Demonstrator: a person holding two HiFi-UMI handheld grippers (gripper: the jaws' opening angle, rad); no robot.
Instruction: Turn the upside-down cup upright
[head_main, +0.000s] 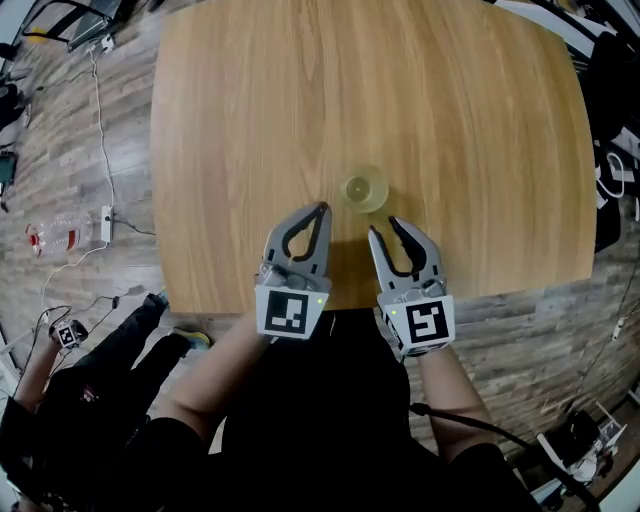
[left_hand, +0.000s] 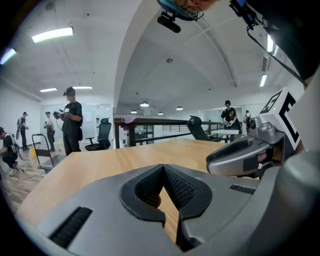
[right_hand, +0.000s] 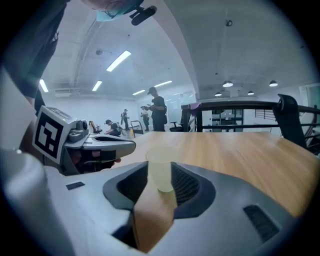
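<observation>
Both grippers are low over the tabletop (head_main: 260, 100) now, side by side at its near edge. The cup (head_main: 364, 190), pale yellow-green and see-through, stands just ahead of them. It's lined up between the two and touching neither. The left gripper (head_main: 322, 208) has its fingers (left_hand: 182, 187) pressed together at the tips with nothing between them, and the cup sits off to its right. The right gripper (head_main: 383, 228) has its fingers (right_hand: 186, 186) a narrow way apart. In the right gripper view the cup is dead centre in that gap, just beyond the tips, with neither pad on it. Which way up it stands I can't say for sure, and I can't make out what's inside. Out on the floor to the left of the tabletop lies a clear bottle (head_main: 60, 235), too small to show its contents.
</observation>
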